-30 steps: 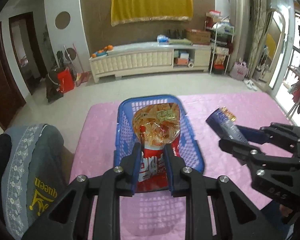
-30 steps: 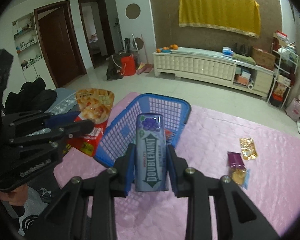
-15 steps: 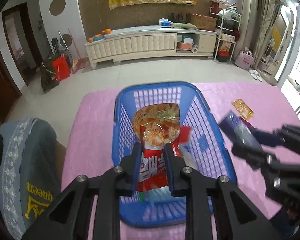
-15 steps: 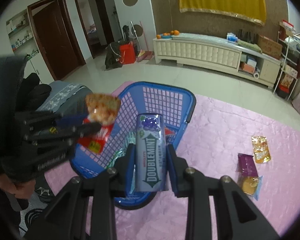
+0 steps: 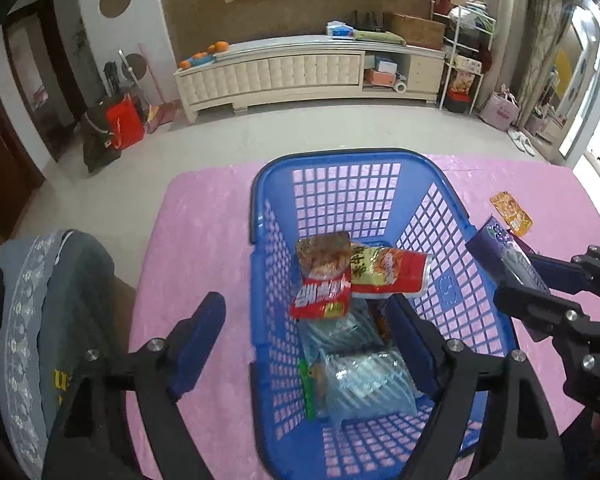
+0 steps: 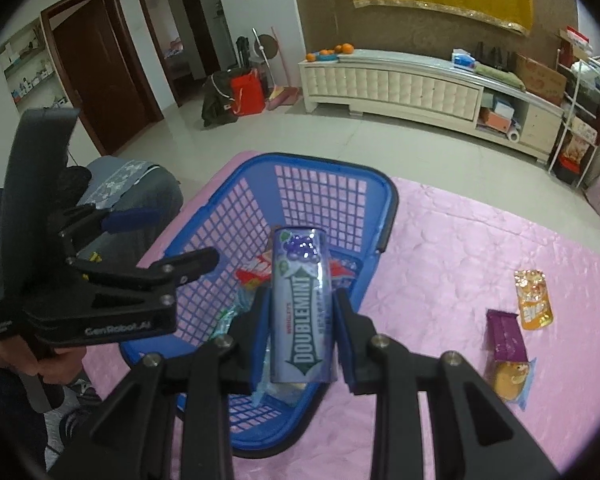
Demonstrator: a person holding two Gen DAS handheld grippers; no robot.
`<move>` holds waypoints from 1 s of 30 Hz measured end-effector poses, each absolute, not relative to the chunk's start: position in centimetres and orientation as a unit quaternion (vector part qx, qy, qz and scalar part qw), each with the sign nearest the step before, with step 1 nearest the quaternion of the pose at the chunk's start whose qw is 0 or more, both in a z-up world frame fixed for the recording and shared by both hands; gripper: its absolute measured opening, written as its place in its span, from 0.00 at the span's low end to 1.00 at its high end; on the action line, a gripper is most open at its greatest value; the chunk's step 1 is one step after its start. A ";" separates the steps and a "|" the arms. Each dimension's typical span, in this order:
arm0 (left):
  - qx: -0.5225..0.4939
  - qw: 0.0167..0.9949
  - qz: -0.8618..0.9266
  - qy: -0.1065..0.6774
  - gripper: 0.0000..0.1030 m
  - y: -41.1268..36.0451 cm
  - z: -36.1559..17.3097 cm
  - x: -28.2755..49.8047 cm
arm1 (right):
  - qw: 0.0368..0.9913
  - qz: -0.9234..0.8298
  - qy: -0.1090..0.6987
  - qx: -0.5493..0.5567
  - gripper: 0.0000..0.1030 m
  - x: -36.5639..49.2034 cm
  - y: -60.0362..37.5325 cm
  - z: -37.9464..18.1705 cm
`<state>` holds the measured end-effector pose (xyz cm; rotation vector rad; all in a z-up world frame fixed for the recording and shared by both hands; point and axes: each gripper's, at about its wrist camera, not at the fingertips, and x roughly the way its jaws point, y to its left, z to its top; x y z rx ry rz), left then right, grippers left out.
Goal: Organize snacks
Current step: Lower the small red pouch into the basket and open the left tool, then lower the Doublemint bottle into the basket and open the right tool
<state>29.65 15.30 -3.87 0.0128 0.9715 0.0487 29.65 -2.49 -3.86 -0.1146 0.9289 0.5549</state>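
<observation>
Left gripper (image 5: 304,320): jaws opening, nothing between | red snack packet (image 5: 324,280): lying in blue basket (image 5: 260,216) | right gripper (image 6: 302,320): pinching gum pack (image 6: 302,304) above basket

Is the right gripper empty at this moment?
No, the right gripper is shut on the Doublemint gum pack, held above the blue basket.

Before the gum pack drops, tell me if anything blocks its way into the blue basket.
Nothing visible does. The gum pack, clamped in the right gripper, hangs over the open blue basket. The left gripper, jaws opening and empty, stands at the basket's other side.
</observation>
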 end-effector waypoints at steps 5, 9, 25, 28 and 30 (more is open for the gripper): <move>0.003 0.888 0.025 0.459 0.78 16.6 -2.9 28.0 | 0.852 0.265 0.447 -0.062 0.34 29.0 -1.3 -3.4; 0.010 0.889 0.032 0.457 0.78 17.5 -2.6 27.2 | 0.848 0.261 0.454 -0.074 0.34 28.9 0.6 -3.3; -0.012 0.890 0.040 0.453 0.78 21.9 -3.3 25.0 | 0.812 0.213 0.533 -0.108 0.34 29.3 7.7 -8.5; -0.023 0.890 0.035 0.454 0.78 22.6 -3.7 24.8 | 0.806 0.211 0.542 -0.107 0.34 29.4 8.5 -9.3; -0.029 0.890 0.034 0.454 0.78 23.0 -4.0 24.6 | 0.807 0.205 0.541 -0.118 0.34 29.4 9.1 -9.7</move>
